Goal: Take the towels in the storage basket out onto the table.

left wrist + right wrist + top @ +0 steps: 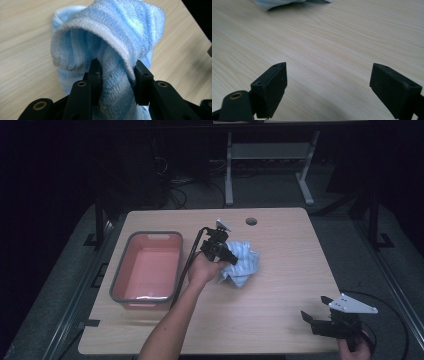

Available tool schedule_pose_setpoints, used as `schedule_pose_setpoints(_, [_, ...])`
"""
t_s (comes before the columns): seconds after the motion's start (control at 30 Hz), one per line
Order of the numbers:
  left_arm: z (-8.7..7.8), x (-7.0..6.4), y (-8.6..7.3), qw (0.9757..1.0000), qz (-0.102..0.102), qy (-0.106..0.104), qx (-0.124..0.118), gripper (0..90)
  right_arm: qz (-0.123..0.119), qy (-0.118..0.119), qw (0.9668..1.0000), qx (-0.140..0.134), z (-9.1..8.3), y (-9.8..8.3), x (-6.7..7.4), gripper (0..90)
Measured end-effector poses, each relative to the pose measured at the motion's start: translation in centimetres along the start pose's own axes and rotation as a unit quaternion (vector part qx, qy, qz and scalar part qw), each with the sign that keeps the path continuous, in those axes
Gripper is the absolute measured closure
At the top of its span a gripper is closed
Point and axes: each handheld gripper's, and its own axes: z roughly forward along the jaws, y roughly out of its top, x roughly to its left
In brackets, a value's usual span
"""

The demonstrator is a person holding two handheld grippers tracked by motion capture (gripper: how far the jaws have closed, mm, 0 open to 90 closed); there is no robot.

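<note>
Counted on one wooden table: one blue striped towel, one pink tub with a grey rim, two grippers. Found the towel crumpled near the table's middle, just right of the tub and apart from it. Saw the left gripper at the towel's left edge from above, held in one hand, its grip hidden there; made out from the left gripper view its jaws pinched tight on a bunched fold of towel, cloth arching over them. Saw the right gripper near the table's front right corner, well apart from the towel, jaws spread wide. Caught in the right gripper view bare wood between those jaws and a scrap of towel at the top edge.
</note>
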Motion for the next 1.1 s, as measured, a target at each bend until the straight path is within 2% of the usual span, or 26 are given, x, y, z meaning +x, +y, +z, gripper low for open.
schedule_pose_setpoints(0.13, [0.6,0.1,-0.3,0.9999,0.006,0.002,0.012,64.5,-0.001,-0.001,1.0,0.0,0.0,0.0,0.0,13.8])
schedule_pose_setpoints(0.17, [0.9,0.0,-0.4,1.0,-0.001,0.002,0.007,64.5,0.0,0.0,1.0,0.0,0.0,0.0,0.0,13.8])
schedule_pose_setpoints(0.37, [2.2,-0.1,-1.0,0.9998,0.005,0.002,0.019,64.2,-0.007,0.0,1.0,0.001,0.2,0.1,0.2,13.8])
schedule_pose_setpoints(0.57, [3.5,-0.1,-1.5,0.9997,0.002,0.005,0.026,63.9,-0.004,0.0,1.0,0.002,0.2,0.1,0.4,13.8])
schedule_pose_setpoints(0.67, [4.1,-0.2,-1.8,0.9996,0.001,-0.001,0.03,63.6,-0.005,0.001,1.0,0.002,0.3,0.1,0.4,13.8])
schedule_pose_setpoints(0.73, [4.3,-0.3,-1.9,0.9995,0.008,-0.003,0.032,63.5,-0.005,0.001,1.0,0.002,0.2,0.1,0.3,13.8])
schedule_pose_setpoints(0.93, [4.5,-0.4,-2.1,0.9996,0.004,-0.001,0.029,62.4,-0.005,0.001,1.0,0.003,0.3,0.1,0.4,13.8])
schedule_pose_setpoints(1.1, [4.5,-0.4,-2.2,0.9997,0.008,0.001,0.025,57.5,-0.007,0.002,1.0,0.003,0.4,0.1,0.5,13.8])
